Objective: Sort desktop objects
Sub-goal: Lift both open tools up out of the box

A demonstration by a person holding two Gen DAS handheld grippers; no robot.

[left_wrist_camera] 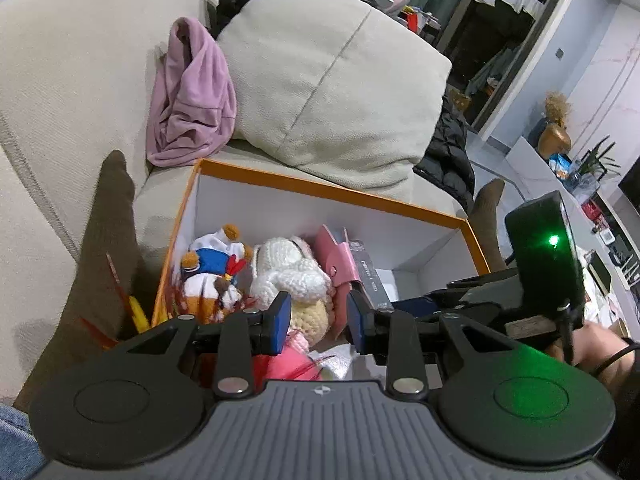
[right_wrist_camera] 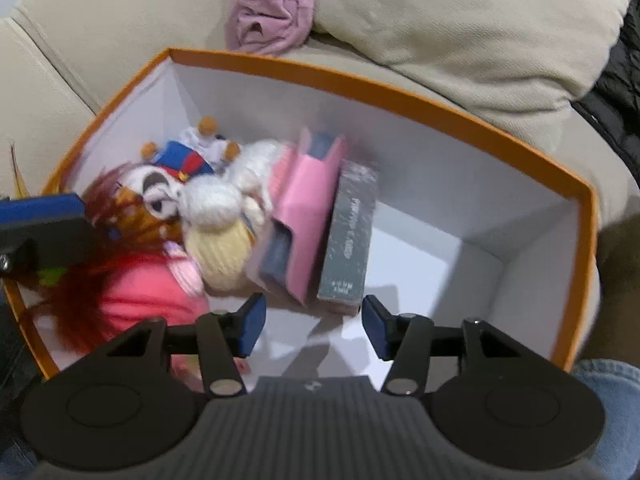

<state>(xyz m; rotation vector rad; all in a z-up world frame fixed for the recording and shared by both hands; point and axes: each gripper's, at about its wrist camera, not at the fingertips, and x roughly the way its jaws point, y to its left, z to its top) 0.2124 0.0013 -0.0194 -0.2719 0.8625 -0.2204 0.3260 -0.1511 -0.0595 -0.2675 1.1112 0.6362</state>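
Observation:
An orange-rimmed white box [right_wrist_camera: 440, 98] sits on a beige sofa; its rim also shows in the left wrist view [left_wrist_camera: 328, 190]. Inside lie a blue-and-white plush duck [right_wrist_camera: 188, 156], a white crocheted toy [right_wrist_camera: 224, 204], a pink case [right_wrist_camera: 310, 216], a dark grey box [right_wrist_camera: 350, 236] and a pink item with red fringe [right_wrist_camera: 136, 296]. My right gripper [right_wrist_camera: 314, 326] is open and empty just above the box's near floor. My left gripper [left_wrist_camera: 319, 322] is open and empty over the box's near-left part; its blue finger [right_wrist_camera: 40, 204] shows in the right wrist view.
A purple cloth [left_wrist_camera: 192, 96] and a large beige cushion [left_wrist_camera: 328, 76] lie on the sofa behind the box. A black jacket [left_wrist_camera: 448, 152] lies to the right. Socked feet [left_wrist_camera: 108, 216] flank the box. Red and yellow feathers [left_wrist_camera: 132, 308] stick up left of it.

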